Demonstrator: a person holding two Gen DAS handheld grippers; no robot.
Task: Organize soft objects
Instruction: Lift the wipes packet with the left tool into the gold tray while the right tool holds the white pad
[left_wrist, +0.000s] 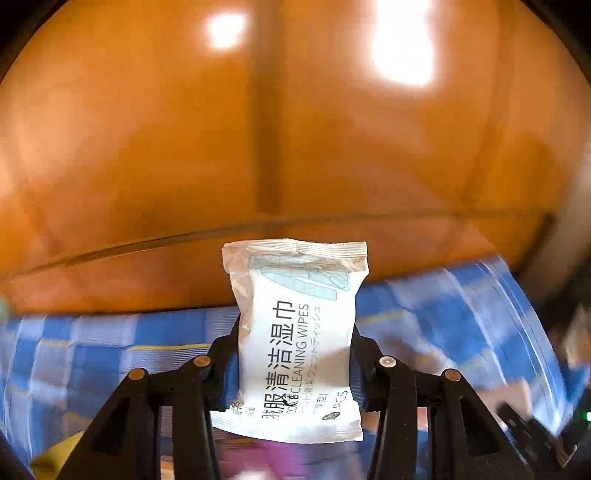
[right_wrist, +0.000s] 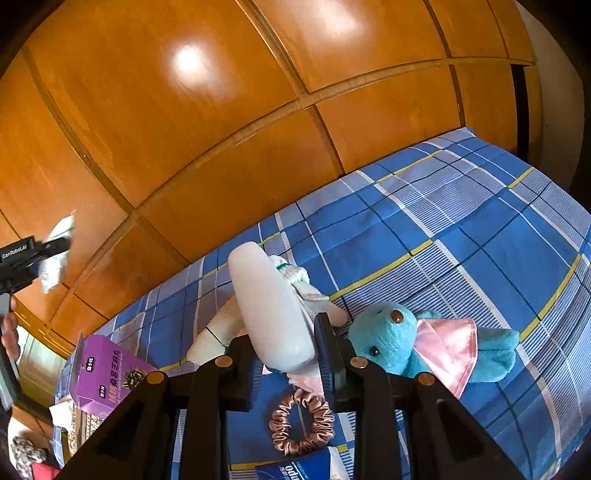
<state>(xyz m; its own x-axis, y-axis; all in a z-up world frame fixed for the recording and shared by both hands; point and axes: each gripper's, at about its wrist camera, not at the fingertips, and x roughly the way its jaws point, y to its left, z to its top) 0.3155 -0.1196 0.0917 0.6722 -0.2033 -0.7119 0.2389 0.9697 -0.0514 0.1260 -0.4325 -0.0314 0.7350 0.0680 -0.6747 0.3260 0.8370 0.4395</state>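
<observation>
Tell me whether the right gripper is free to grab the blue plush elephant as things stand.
Probably not yet: the right gripper is already shut on a white plush piece. The blue plush elephant lies uncovered beside it on the bedspread.

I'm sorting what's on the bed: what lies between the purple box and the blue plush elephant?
In the right wrist view, the white plush toy lies between purple box and blue elephant.

The wipes pack (left_wrist: 295, 343) reads "CLEANING WIPES"; the left gripper (right_wrist: 22, 254) reads "GenRobot.ai".
</observation>
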